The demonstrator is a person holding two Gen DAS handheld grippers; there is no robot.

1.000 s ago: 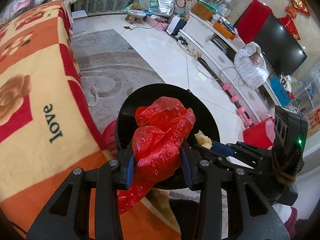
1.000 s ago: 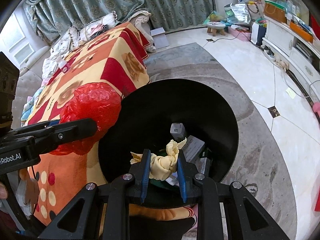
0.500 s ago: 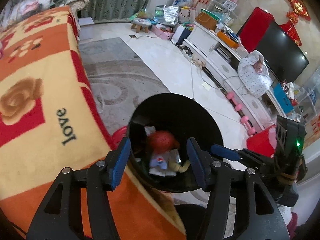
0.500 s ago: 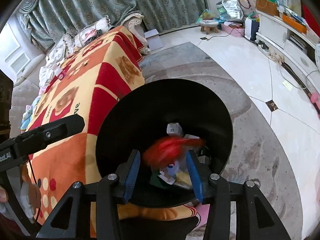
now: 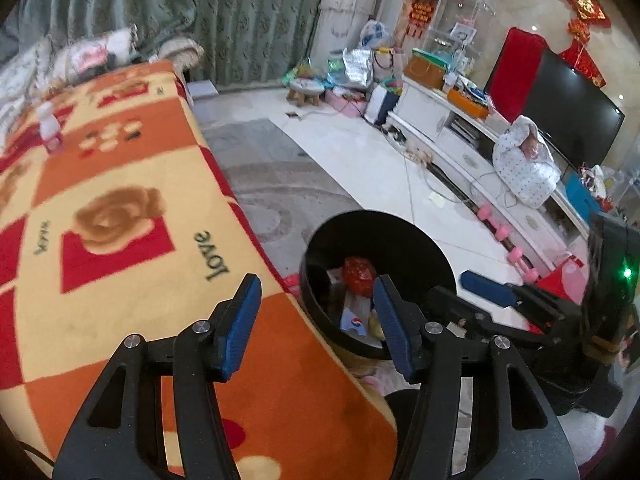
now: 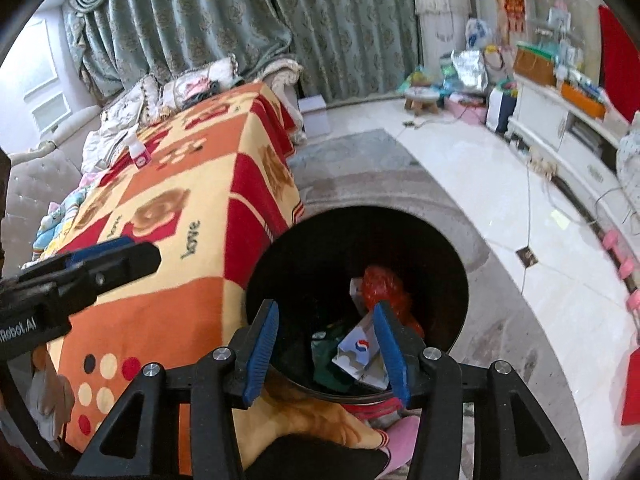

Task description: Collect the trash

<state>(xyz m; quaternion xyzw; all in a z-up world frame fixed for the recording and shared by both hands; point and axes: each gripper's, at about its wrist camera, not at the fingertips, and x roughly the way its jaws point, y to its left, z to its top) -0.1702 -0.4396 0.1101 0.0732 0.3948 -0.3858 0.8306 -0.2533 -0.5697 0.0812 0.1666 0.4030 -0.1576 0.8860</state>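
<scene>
left wrist view: looks forward and steeply down along the left gripper [image 5: 316, 320], over the near edge of the blanket-covered table [image 5: 120, 208]; black bin [image 5: 436, 248] close, to the right.
right wrist view: looks down along the right gripper [image 6: 326, 350], nearly over the bin [image 6: 276, 256], very near.
far field: curtains [image 6: 240, 20] at the far end, tv cabinet [image 5: 440, 120] along the right.
shared: bin, red bag [image 6: 384, 284] inside, table, rug [image 6: 360, 160]; each view catches the other gripper.
</scene>
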